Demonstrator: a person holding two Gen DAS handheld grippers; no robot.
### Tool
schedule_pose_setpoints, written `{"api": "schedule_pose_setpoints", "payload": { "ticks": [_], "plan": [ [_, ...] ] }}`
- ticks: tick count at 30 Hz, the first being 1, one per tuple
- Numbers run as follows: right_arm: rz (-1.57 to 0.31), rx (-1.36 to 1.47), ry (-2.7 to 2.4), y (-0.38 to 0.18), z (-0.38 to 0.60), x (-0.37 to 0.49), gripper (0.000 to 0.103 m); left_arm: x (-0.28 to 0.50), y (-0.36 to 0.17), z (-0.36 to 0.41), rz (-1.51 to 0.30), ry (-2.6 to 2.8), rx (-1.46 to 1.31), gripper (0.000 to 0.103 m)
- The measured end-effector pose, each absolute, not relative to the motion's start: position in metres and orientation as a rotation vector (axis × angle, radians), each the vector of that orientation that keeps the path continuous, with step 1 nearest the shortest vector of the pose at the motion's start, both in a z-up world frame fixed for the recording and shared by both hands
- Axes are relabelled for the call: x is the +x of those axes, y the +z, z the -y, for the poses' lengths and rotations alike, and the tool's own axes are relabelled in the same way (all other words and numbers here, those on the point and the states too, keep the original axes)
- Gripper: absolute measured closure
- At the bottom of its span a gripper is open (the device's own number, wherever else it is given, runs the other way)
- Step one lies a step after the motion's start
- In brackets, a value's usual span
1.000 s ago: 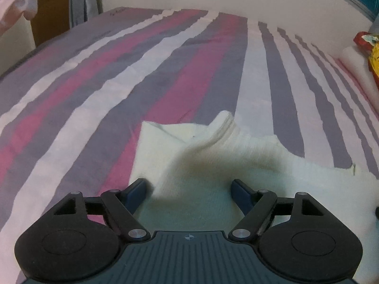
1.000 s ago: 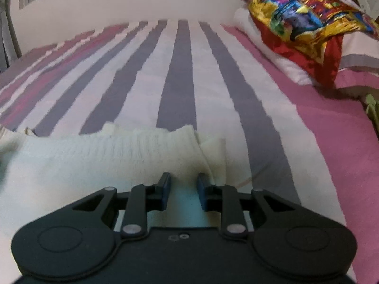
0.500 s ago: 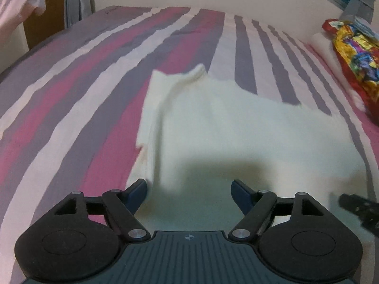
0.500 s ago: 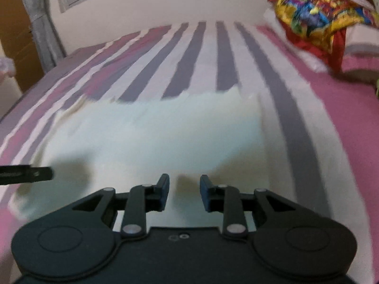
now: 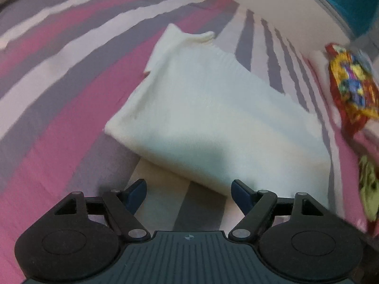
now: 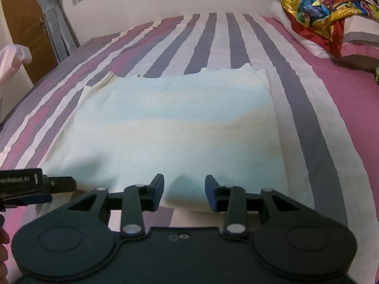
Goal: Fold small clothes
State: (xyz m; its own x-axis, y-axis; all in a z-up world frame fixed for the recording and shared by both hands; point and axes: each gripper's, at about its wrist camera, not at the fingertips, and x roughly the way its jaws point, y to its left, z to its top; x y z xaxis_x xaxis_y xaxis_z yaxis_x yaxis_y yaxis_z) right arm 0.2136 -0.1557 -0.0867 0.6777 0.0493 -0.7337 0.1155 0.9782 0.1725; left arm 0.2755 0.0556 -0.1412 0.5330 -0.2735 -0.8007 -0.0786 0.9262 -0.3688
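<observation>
Claws first: left claw stands wide, nothing between its blue-tipped fingers, hovering just short of the near edge of the garment. Right claw is spread less wide, also empty, its tips over the near hem of the same garment. Left claw shows at the lower left of the right wrist view, level with the garment's near left corner.

Garment: cream-white, soft ribbed knit, folded into a rough rectangle and lying flat on the bed. Near edge is a rounded fold. Far edge is uneven: a ribbed layer sticks out at the far left corner, and a second layer peeks out along the far right side. Surface mostly smooth, a few shallow creases. Left wrist view is motion-blurred.

Bed sheet: pink, grey and white stripes. Beyond the garment on the right, a multicoloured shiny cloth lies on a white pillow.
</observation>
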Motion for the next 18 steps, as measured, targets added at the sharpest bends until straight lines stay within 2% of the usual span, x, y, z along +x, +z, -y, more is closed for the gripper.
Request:
{"api": "schedule_pose_setpoints", "payload": {
  "ticks": [18],
  "plan": [
    [-0.837, 0.232, -0.032, -0.104, 0.156, 0.23, 0.062, 0.291, -0.188, -0.099, -0.888, -0.135, -0.924, 0.025]
  ]
}}
